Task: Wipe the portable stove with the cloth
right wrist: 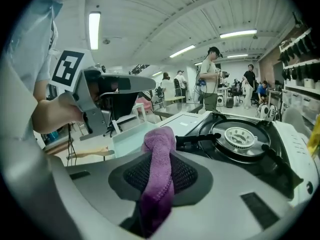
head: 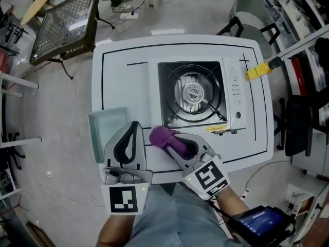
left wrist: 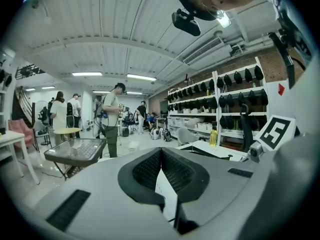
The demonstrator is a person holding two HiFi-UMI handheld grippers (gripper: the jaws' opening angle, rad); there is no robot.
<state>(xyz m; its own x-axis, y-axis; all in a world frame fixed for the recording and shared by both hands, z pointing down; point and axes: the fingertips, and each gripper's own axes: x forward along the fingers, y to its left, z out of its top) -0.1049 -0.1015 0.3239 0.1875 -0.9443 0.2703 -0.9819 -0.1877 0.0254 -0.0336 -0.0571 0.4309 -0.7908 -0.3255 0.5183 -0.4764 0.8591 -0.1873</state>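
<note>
White table (head: 118,76) fills the middle of the head view, with the stove (head: 201,96) squarely on it, control panel on the right side. The black top, the pan supports and the round burner are all bare, with no pot on them. A pale tray (head: 108,130) lies on the table's near left part, just beside the stove's left edge.

The left claw (head: 133,127) hangs over the tray's near end, well clear of the stove. Its pads meet at the tips, with only a slit behind them, and nothing is pinched there.

The right claw (head: 174,142) is clamped on the purple cloth (head: 163,137). The cloth runs down between the pads in a thick fold and bunches into a knob past the tips. That knob sits at the stove's near left corner, just in front of the nearest pan support arm. No view shows whether it presses on the metal or floats just above.

As a judgement, the wiping has hardly begun, if at all. The cloth is gripped and brought to the stove's edge, which is the part done. No streak or cleaned patch shows on the top, so the whole surface seems left to do: the black recess round the burner, the white rim and the panel. The cloth leads the claw, so the fold should reach the stove before the pads do.
</note>
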